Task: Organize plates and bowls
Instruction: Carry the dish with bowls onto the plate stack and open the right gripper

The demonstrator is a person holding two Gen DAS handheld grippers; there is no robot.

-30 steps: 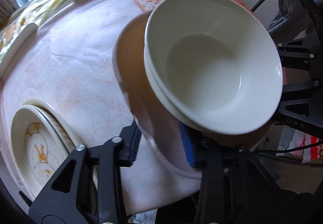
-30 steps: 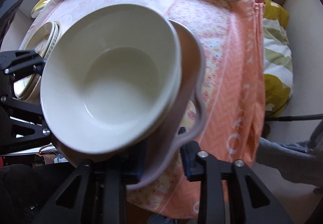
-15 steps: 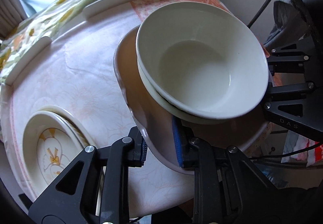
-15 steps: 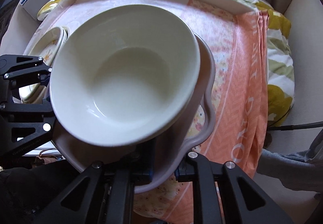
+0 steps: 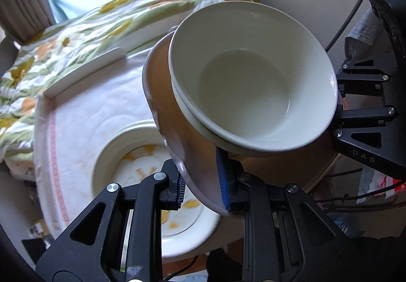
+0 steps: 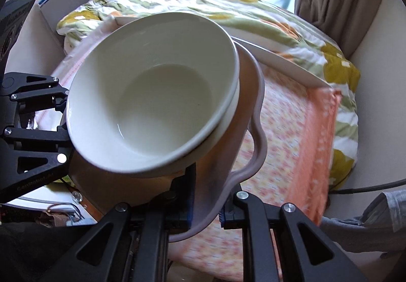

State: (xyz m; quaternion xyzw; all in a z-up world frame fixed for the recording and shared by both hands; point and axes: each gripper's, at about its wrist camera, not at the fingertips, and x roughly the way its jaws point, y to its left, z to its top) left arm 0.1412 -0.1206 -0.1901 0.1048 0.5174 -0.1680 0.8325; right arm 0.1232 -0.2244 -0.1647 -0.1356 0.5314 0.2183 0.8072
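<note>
Two claws grip one tray bearing two bowls.

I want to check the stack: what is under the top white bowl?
Under the top bowl sits a second white bowl, only its rim showing. Both rest in a wavy-edged dish; its middle is covered.

Under my left gripper the plates take up the near left of the bench; the cloth beyond them is bare. On the right, the orange cloth lies open. Low white rails fence the far edge before the bed.
</note>
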